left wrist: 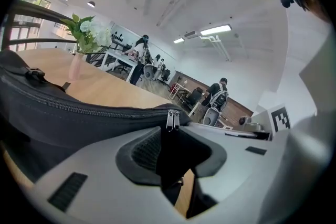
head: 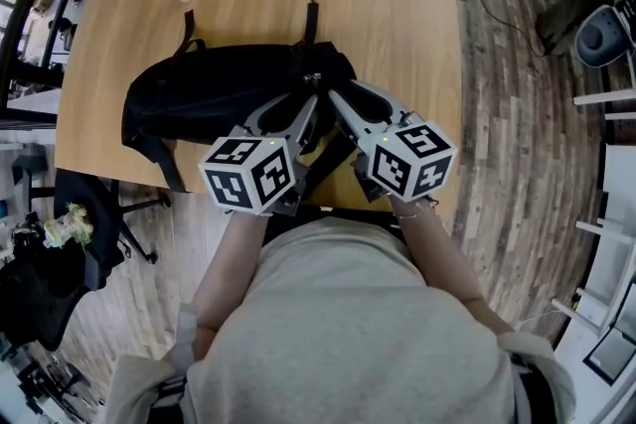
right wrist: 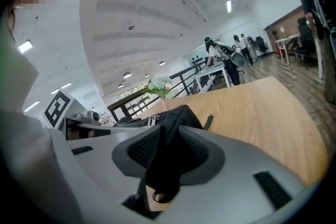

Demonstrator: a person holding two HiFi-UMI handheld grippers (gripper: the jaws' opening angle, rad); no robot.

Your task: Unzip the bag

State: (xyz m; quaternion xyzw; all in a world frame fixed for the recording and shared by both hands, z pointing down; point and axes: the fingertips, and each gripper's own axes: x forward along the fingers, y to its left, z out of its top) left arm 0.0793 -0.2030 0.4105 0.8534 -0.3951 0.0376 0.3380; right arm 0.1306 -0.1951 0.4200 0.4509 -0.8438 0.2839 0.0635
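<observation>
The black backpack [head: 199, 94] lies on the desk [head: 397, 5]. The left gripper [head: 310, 102] and the right gripper [head: 336, 96] each pinch its cloth. One should hold tight while the other takes the zipper pulls [left wrist: 172, 119] and slides slowly.

Open-plan office: desks [left wrist: 116, 59], swivel chairs [left wrist: 211, 116], strip ceiling lights [left wrist: 215, 30], wood-plank floor [head: 517, 114].

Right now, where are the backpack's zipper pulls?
In the left gripper view the zipper pulls sit on the top edge of the black backpack, directly above the left tool, at the end nearest the right tool.
</observation>
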